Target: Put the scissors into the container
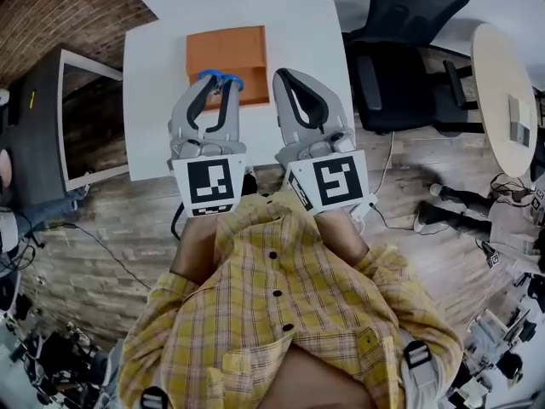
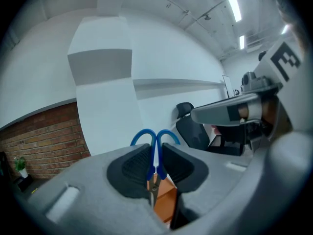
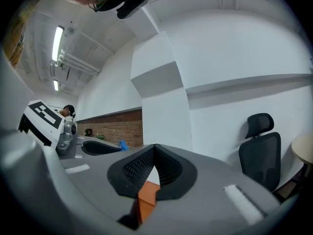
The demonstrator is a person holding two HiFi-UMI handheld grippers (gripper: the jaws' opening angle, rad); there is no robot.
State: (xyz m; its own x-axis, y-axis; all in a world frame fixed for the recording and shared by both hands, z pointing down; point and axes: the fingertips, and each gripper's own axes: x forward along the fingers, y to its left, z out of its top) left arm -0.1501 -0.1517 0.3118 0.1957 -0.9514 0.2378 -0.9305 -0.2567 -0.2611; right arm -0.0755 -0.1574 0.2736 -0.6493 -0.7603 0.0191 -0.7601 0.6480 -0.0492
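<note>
Now my left gripper (image 1: 217, 84) pinches the scissors (image 2: 155, 142) over the container's (image 1: 226, 51) near edge.
Ribbed black pads (image 2: 132, 168) clamp just below the blue looped handles. The container is boxy and orange, on a white table (image 1: 153, 100). My right gripper (image 1: 289, 79) sits beside it, pressed closed and empty. A black office chair (image 1: 409, 49) stands to the right.

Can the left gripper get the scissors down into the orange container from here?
Probably yes. The left gripper, jaws shut on the scissors, hangs over the near edge of the orange container; the right gripper sits aside, not in between.
</note>
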